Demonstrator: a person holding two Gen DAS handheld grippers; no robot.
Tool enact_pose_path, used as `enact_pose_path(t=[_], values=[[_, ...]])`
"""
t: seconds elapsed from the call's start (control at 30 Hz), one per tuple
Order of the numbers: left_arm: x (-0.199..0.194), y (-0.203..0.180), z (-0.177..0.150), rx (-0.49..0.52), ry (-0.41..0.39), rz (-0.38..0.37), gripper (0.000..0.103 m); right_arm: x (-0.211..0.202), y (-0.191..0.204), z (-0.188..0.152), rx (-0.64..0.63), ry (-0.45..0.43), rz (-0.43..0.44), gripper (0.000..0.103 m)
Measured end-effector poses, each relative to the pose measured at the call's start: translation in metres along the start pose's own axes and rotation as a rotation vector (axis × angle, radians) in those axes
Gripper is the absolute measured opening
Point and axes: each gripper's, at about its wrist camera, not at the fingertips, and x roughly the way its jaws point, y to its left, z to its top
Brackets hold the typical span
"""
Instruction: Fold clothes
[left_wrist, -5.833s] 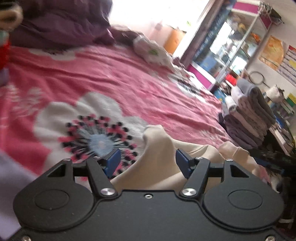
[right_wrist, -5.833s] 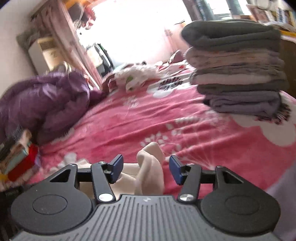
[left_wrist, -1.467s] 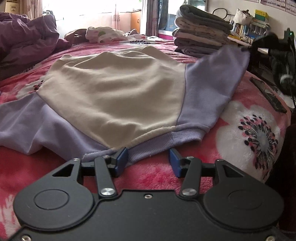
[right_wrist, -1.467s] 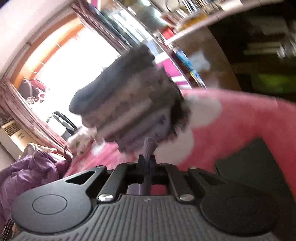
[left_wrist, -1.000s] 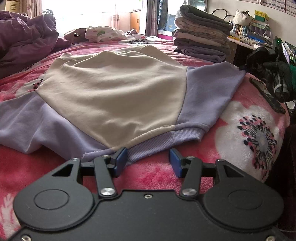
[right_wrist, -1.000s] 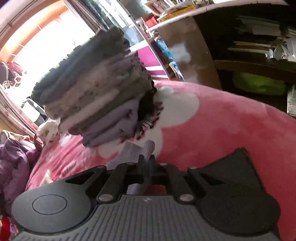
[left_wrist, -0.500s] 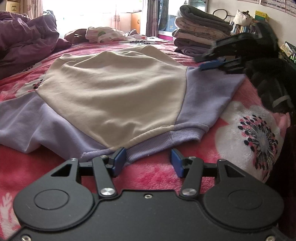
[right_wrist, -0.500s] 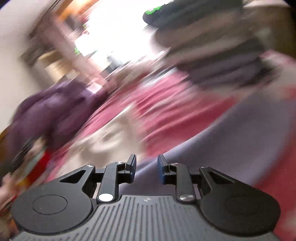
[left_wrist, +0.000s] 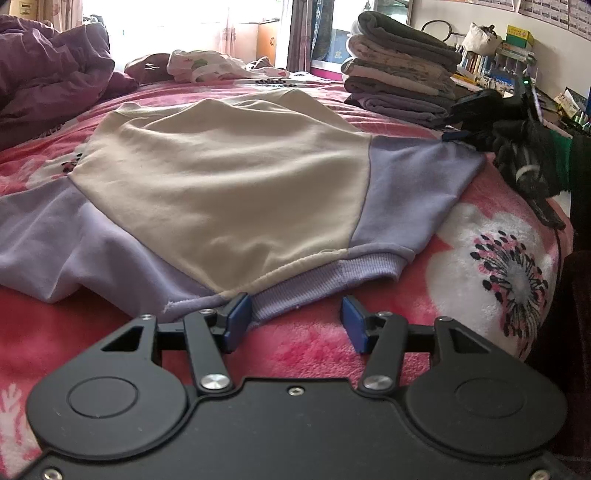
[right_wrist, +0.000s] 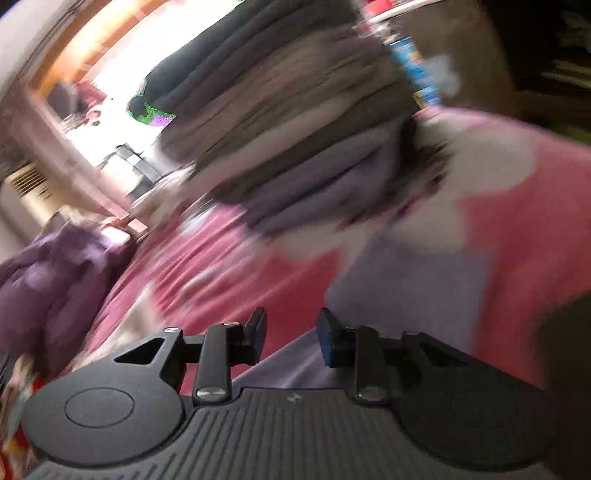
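A cream sweatshirt with lilac sleeves (left_wrist: 229, 177) lies spread flat on the pink flowered blanket (left_wrist: 491, 258). My left gripper (left_wrist: 294, 317) is open right at the ribbed lilac hem. Its left pad touches the hem edge, and only blanket lies between the pads. In the blurred right wrist view my right gripper (right_wrist: 291, 328) hovers over the right lilac sleeve (right_wrist: 406, 288). Its jaws are opening and grip nothing. From the left wrist view that gripper (left_wrist: 456, 133) sits at the sleeve's far end, held by a black-gloved hand (left_wrist: 524, 162).
A tall stack of folded grey and lilac clothes (left_wrist: 399, 85) stands on the bed's far right corner, close to the right gripper (right_wrist: 295, 122). A purple duvet (left_wrist: 48, 85) is bunched at the far left. Shelves and clutter line the right wall past the bed edge.
The right gripper laid the lilac sleeve flat and let go of the cuff, then swung over the sleeve and back toward its end. The left gripper stayed at the hem.
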Motion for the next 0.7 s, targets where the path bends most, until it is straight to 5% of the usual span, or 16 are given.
enact_pose_path(t=[0.03, 0.1, 0.37, 0.57, 0.7], values=[[0.000, 0.000, 0.000, -0.001, 0.001, 0.000, 0.054, -0.002, -0.004, 0.007, 0.012, -0.023, -0.013, 0.031], [0.000, -0.001, 0.000, -0.002, 0.001, 0.000, 0.055, -0.007, -0.003, 0.012, 0.012, -0.063, -0.041, 0.056], [-0.001, 0.000, 0.001, -0.015, 0.006, -0.005, 0.058, -0.036, 0.039, -0.044, -0.048, 0.012, 0.120, 0.055], [-0.005, 0.001, -0.001, -0.018, 0.004, -0.011, 0.060, -0.054, 0.003, -0.056, 0.030, -0.097, -0.060, 0.041], [-0.015, 0.003, -0.002, -0.032, -0.005, -0.023, 0.060, -0.073, 0.006, -0.047, 0.033, -0.170, -0.136, 0.061]])
